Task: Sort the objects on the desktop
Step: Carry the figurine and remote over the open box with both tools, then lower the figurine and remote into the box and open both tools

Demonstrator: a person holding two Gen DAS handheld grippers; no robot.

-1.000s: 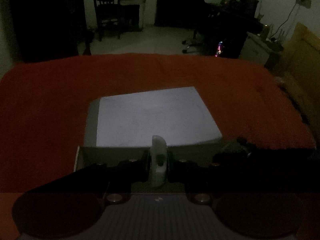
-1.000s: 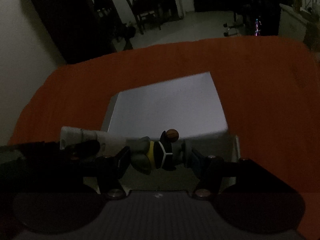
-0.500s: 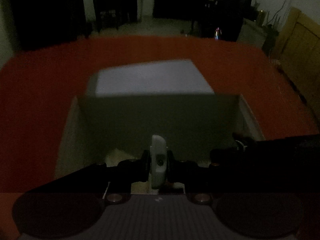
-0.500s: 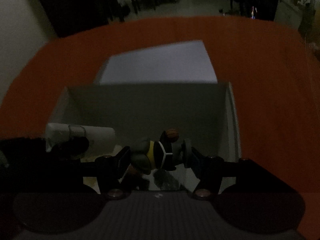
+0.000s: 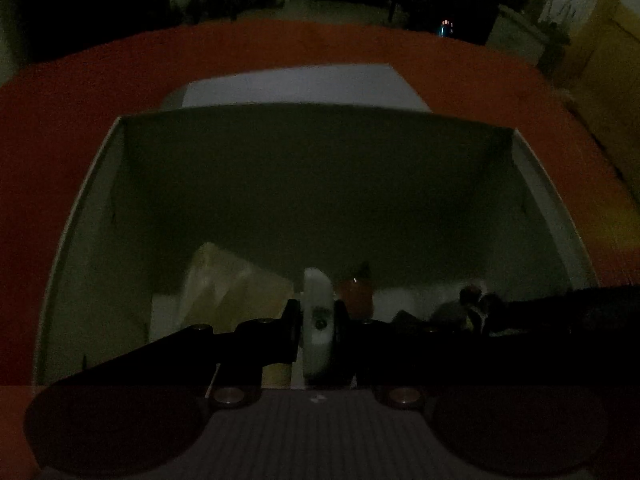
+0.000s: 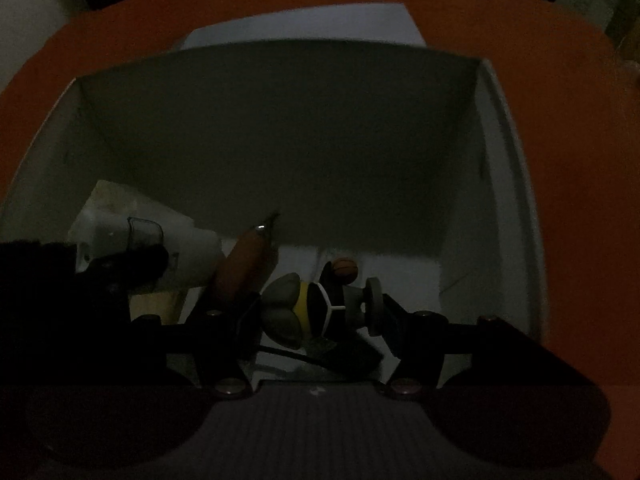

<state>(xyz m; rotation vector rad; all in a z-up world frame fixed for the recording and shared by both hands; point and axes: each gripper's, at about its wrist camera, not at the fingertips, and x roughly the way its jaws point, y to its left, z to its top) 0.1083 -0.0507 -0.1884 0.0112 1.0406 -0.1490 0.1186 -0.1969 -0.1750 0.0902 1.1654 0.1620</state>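
Note:
An open white box (image 5: 84, 200) (image 6: 508, 128) stands on the red cloth, and both grippers are down inside it. My left gripper (image 5: 317, 320) is shut on a flat white device (image 5: 317, 308), held edge-on; the device also shows in the right wrist view (image 6: 132, 248). My right gripper (image 6: 320, 312) is shut on a small toy figure (image 6: 304, 312) with a grey head, a yellow and black body and an orange ball (image 6: 345, 269). An orange pen-like object (image 6: 244, 260) (image 5: 356, 296) lies in the box between the two grippers.
The box lid (image 5: 296, 84) (image 6: 304, 26) lies flat on the cloth just behind the box. A pale wrapped item (image 5: 224, 284) sits in the box's left part. The scene is very dark. Furniture stands in the room beyond the table.
Both grippers have moved forward and down from above the box's near edge into the box, each still holding its object. The box walls now fill both views.

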